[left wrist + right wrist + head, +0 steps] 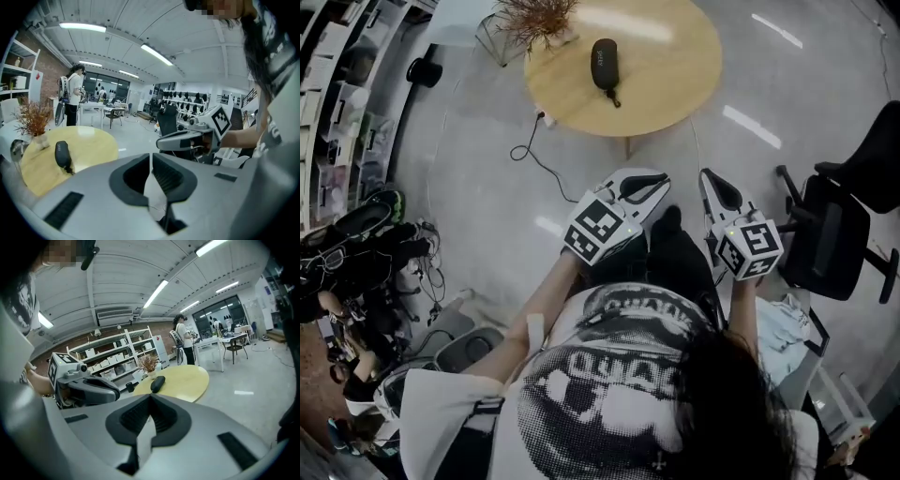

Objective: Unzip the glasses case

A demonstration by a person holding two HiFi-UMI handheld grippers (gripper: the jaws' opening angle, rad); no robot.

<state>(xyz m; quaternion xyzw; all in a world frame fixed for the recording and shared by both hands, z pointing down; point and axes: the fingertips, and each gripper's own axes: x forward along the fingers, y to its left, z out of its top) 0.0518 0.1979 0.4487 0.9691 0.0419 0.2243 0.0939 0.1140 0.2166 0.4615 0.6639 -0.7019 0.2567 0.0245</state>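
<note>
The black glasses case lies on the round wooden bench. In the head view it is up at 12 o'clock from both hands. A pot of dry twigs stands near it, at 10 o'clock from the case. A little tail, maybe the zip pull or a strap, sticks out of the case's end at 5 o'clock.

The left gripper and the right gripper are held low in front of the person, side by side. Both are well apart from the case, with bare floor in between. Both point toward the bench at 12 o'clock.

The left fingers are pressed together at the tips, and nothing is between them. The right fingers are shut tight too, and they hold nothing.

How far along is the job? The case looks flat and closed up, like a shut shell. But it is too small in every view to see the zip. So I cannot tell if the zip is done up or pulled open.

This could be a time when the case is zipped and waiting. Or the zip could be open, with the lid lying down flat again. Either way, no gripper touches the case now.
</note>
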